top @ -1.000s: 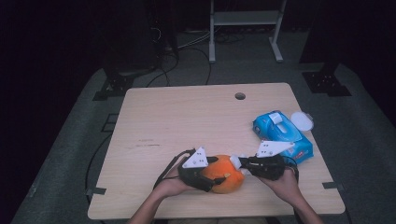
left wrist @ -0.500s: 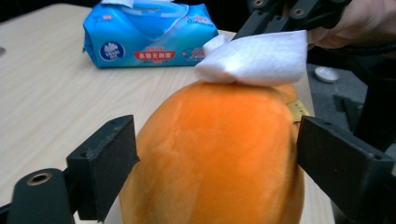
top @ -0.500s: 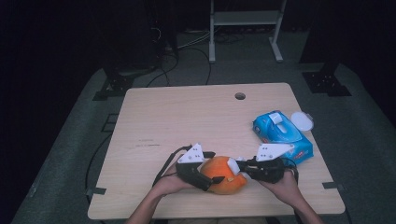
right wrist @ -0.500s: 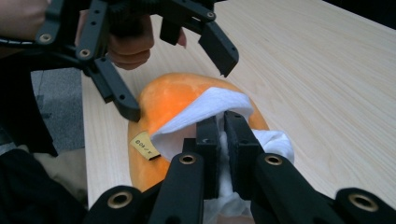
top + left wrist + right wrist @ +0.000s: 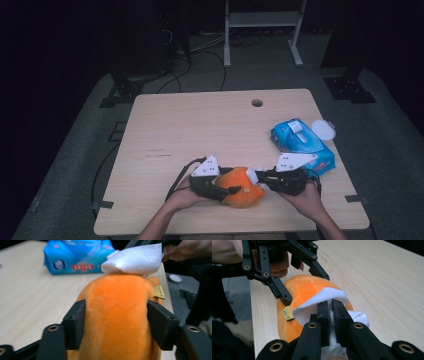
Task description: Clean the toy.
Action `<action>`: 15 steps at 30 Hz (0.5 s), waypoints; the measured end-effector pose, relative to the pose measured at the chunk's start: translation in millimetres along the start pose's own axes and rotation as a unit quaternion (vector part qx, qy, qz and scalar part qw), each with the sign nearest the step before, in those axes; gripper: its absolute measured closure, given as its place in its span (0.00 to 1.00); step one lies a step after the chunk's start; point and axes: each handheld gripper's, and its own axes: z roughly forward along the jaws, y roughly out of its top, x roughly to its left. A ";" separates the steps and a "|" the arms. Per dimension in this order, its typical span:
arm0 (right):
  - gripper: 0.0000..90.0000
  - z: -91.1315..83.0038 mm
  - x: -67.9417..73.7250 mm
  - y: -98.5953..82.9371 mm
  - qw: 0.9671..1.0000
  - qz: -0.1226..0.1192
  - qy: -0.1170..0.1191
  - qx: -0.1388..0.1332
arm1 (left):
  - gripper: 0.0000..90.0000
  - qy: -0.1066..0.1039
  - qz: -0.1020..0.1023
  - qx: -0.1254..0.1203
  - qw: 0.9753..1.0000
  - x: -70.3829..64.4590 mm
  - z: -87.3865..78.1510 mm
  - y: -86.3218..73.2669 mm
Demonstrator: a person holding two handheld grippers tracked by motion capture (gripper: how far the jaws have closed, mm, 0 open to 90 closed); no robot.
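An orange plush toy (image 5: 240, 187) lies near the table's front edge. My left gripper (image 5: 227, 186) is shut on the orange plush toy (image 5: 116, 315), one jaw pressing each side. My right gripper (image 5: 260, 181) comes in from the right, shut on a folded white wipe (image 5: 329, 307). The white wipe (image 5: 135, 260) rests on the top of the toy. In the right gripper view the orange plush toy (image 5: 299, 290) has a small tan tag (image 5: 287, 313), and the left gripper (image 5: 287, 272) clamps it beyond the wipe.
A blue pack of wipes (image 5: 302, 142) lies at the table's right side, close behind my right hand. A round white lid (image 5: 323, 130) sits just beyond it. The table (image 5: 200, 130) has a cable hole (image 5: 257, 103) at the back.
The toy and both grippers have shifted slightly left along the front edge. The right gripper with the wipe has stayed pressed against the toy.
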 end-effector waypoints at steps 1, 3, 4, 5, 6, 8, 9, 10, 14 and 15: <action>0.94 -0.7 -0.2 1.2 1.000 0.000 -0.002 -0.003 | 0.43 0.007 0.009 -0.004 1.000 -0.1 -0.9 2.7; 0.94 -3.0 -1.0 4.7 1.000 0.001 -0.010 -0.010 | 0.45 0.027 0.029 -0.020 0.999 -2.2 -3.0 8.6; 0.94 -3.7 -1.2 6.5 1.000 0.002 -0.015 -0.016 | 0.46 0.037 0.039 -0.026 0.998 -3.4 -3.4 11.3; 0.93 -4.2 -1.6 8.1 1.000 0.003 -0.016 -0.021 | 0.46 0.046 0.048 -0.032 0.997 -5.0 -2.9 12.9; 0.94 -4.0 -2.1 9.4 1.000 0.002 -0.018 -0.022 | 0.45 0.052 0.054 -0.032 0.997 -6.3 -1.6 13.4; 0.94 -1.5 -3.7 9.3 1.000 0.005 -0.017 -0.021 | 0.41 0.046 0.047 -0.022 0.998 -7.0 2.6 11.1; 0.94 0.7 -4.4 7.8 1.000 0.006 -0.014 -0.015 | 0.37 0.039 0.042 -0.013 0.998 -6.1 4.0 9.1; 0.94 3.5 -4.8 5.5 1.000 0.005 -0.011 -0.009 | 0.32 0.032 0.034 -0.010 0.999 -4.8 4.3 7.4; 0.94 7.7 -3.3 -0.2 1.000 0.002 0.004 0.003 | 0.16 0.031 -0.012 -0.013 0.999 5.2 -3.9 5.3; 0.94 6.9 -3.0 -0.4 1.000 0.000 0.002 0.004 | 0.14 0.029 -0.028 -0.014 0.999 8.1 -5.6 3.0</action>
